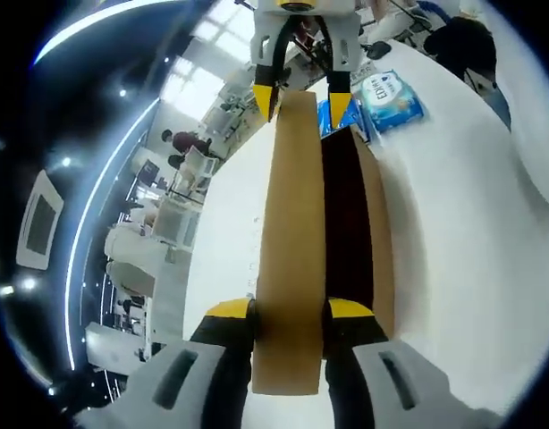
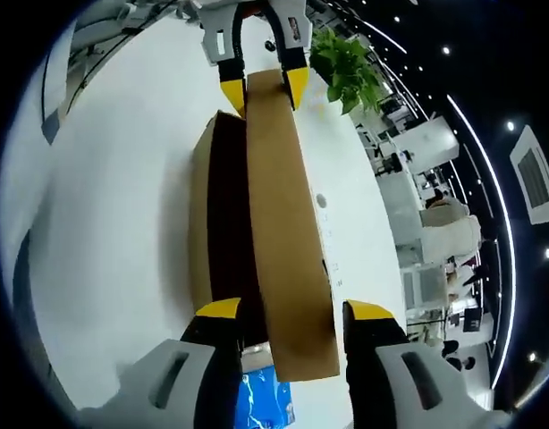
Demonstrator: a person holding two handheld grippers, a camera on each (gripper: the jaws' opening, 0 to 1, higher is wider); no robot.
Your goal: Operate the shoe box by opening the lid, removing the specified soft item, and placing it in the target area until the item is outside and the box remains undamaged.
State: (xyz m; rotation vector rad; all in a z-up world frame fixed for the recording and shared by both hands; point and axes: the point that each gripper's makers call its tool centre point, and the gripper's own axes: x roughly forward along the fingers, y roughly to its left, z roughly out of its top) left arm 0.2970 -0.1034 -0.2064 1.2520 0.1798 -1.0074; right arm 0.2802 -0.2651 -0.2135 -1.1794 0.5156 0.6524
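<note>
Left gripper view: a white counter [image 1: 453, 232] carries the brown shoe box [image 1: 368, 223], its cardboard lid [image 1: 292, 241] raised on edge. The left gripper [image 1: 291, 311] clamps the lid's near end, the right gripper [image 1: 301, 94] the far end, jaws closed against it. A blue tissue pack [image 1: 392, 98] lies beyond.

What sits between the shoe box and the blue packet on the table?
In the left gripper view, the right tongs at the lid's far end stand between the shoe box and the blue packet.
</note>
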